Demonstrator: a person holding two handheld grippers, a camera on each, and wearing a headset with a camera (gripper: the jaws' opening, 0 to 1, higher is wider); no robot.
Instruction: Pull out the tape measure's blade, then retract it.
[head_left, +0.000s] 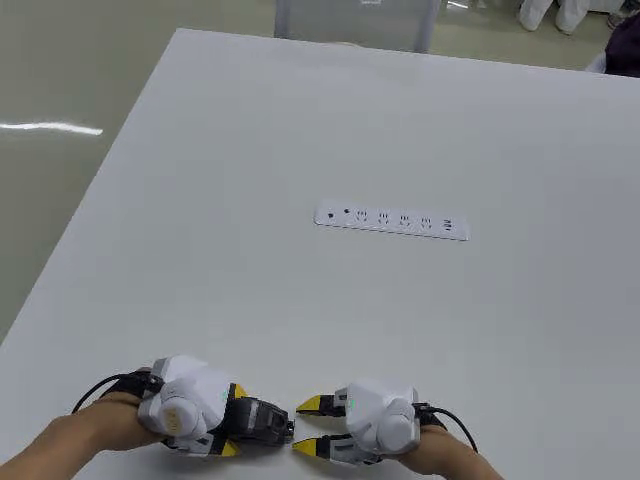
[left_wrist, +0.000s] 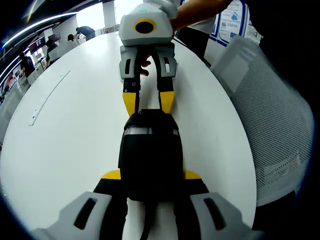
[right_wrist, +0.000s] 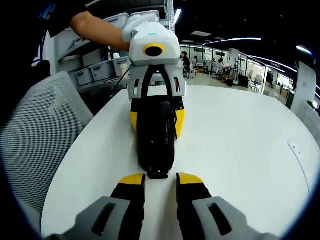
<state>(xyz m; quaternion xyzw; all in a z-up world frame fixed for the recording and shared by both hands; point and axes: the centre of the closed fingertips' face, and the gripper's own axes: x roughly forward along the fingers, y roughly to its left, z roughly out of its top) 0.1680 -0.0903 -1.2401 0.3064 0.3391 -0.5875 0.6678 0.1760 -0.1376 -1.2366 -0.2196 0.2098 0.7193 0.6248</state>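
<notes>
A black tape measure (head_left: 262, 420) lies low over the white table (head_left: 300, 130) near its front edge, and my left gripper (head_left: 235, 420) is shut on its body. In the left gripper view the case (left_wrist: 150, 155) sits between the yellow tips of the left gripper (left_wrist: 151, 174). My right gripper (head_left: 308, 426) faces it from the right, open, its yellow tips just at the case's end. In the right gripper view the small blade tab sits right in front of the gap of the right gripper (right_wrist: 161, 181), with the tape measure (right_wrist: 156, 135) beyond. No blade is drawn out.
A white power strip (head_left: 391, 221) lies flat near the table's middle. A grey mesh chair (left_wrist: 260, 110) stands beside the table's near edge. The floor drops away past the left edge of the table.
</notes>
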